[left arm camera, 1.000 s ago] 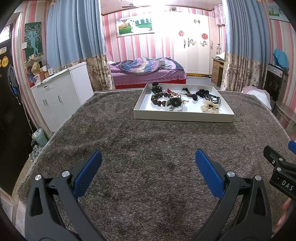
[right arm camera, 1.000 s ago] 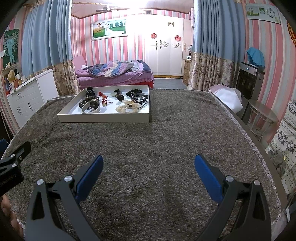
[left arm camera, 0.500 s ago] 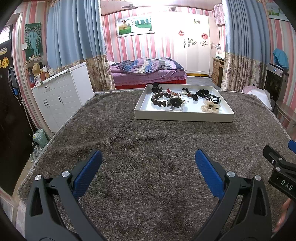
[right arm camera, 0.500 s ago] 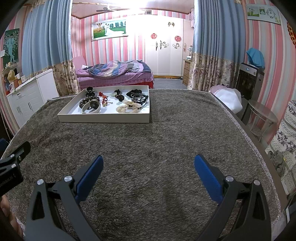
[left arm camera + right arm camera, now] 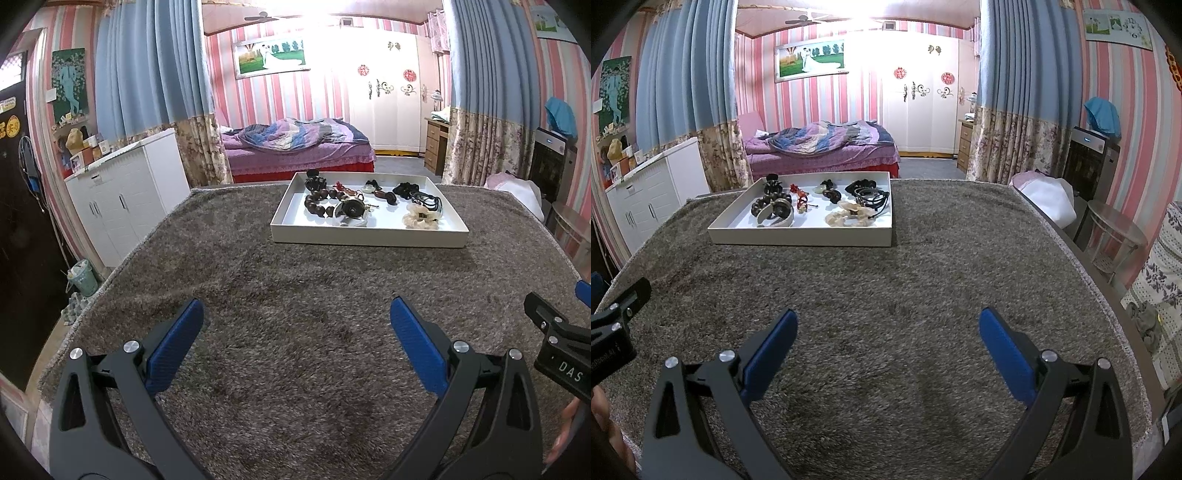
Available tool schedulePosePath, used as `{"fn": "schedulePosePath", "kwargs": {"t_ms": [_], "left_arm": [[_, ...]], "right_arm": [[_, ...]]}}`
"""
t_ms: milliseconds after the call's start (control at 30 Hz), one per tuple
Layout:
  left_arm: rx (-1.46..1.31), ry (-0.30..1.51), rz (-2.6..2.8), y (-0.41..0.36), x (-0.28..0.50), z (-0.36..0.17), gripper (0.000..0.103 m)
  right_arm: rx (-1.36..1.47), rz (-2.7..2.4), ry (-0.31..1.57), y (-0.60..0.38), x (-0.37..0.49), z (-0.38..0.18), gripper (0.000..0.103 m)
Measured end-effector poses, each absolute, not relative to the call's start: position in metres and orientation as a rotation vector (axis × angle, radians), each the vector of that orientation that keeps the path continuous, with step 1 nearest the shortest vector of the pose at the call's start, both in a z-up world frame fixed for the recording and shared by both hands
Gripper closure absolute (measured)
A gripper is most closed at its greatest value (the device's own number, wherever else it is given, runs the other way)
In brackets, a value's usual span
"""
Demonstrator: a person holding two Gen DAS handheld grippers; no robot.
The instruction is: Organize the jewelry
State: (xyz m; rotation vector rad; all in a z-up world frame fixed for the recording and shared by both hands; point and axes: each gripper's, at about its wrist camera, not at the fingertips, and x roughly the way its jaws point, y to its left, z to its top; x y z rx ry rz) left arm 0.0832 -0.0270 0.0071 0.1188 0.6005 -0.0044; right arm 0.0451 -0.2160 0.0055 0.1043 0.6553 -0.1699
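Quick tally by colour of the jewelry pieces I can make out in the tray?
In the white tray, roughly, since pieces overlap:
Dark bead bracelet: 1
Other dark pieces, incl. black cords: about 4
Red piece: 1
Cream flower piece: 1
Pale-strap watch: 1
Total: about 8

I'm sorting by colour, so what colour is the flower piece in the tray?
Cream, almost off-white. The flower piece shows best in the left wrist view.

Desk (image 5: 295, 295) covered edge to edge by shaggy grey-brown rug (image 5: 923, 295). One shallow white tray (image 5: 369, 238) sits directly on the rug at far side, jewelry inside. Near half of rug bare.
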Motion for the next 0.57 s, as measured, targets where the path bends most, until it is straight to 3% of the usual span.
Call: {"fn": "schedulePosePath", "kwargs": {"t_ms": [567], "left_arm": [[0.113, 0.612, -0.003, -0.0251, 0.0840, 0.0081, 0.003]], "right_arm": [[0.105, -0.170, 0.656, -0.2170, 0.0448, 0.0053, 0.004]]}}
